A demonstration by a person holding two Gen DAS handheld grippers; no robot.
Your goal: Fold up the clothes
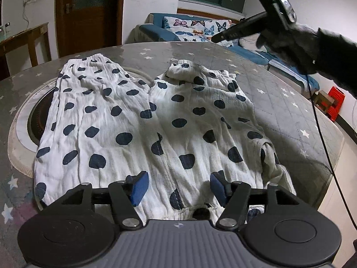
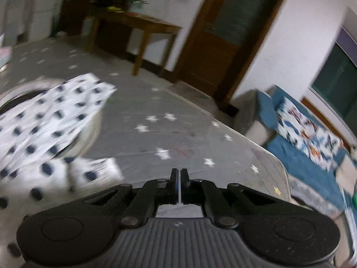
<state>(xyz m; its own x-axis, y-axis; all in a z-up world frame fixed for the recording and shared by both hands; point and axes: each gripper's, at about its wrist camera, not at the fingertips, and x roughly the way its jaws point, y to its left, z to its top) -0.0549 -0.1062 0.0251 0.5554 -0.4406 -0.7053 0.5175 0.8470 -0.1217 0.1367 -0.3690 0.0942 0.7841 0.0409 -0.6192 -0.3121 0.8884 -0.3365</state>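
White trousers with dark blue spots (image 1: 138, 120) lie spread flat on the grey star-patterned table cover (image 1: 290, 111), waistband near me, both legs pointing away. The right leg's cuff (image 1: 181, 72) is folded back. My left gripper (image 1: 178, 186) is open, its blue pads low over the waistband. My right gripper (image 1: 225, 35) is held high in the air at the far right, in a black-gloved hand. In the right wrist view, which is blurred, my right gripper (image 2: 179, 178) is shut with nothing in it, above the bare cover, and the trousers (image 2: 44, 122) lie to its left.
A round stove plate (image 1: 38, 116) is set in the table under the left trouser leg. A black cable (image 1: 323, 138) hangs from the right gripper. Beyond the table are a blue sofa (image 1: 156, 31), a wooden door (image 1: 89, 11) and a wooden side table (image 2: 142, 26).
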